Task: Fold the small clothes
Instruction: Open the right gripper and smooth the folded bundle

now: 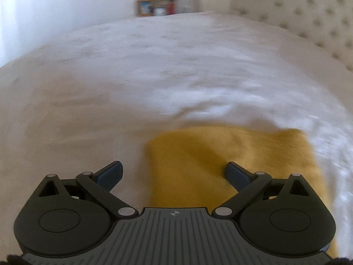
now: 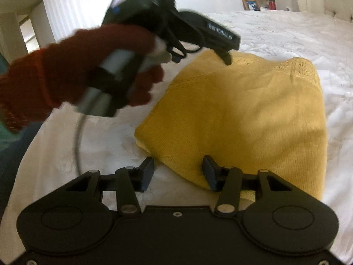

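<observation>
Here one folded yellow garment (image 2: pixel 253 119) lies on the bed (image 2: pixel 275 28), with the left claw (image 1: pixel 174 173) and right claw (image 2: pixel 178 172) both spread.

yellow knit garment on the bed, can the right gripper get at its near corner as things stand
Probably yes. The right gripper is open, with the near corner of the folded yellow knit garment lying between its fingers. The left gripper is at the far edge, out of the way.

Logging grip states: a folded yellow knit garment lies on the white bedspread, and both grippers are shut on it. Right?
Not quite. The folded yellow knit garment does lie on the white bedspread, but both wrist views show the left gripper and right gripper with jaws open, gripping nothing.
</observation>
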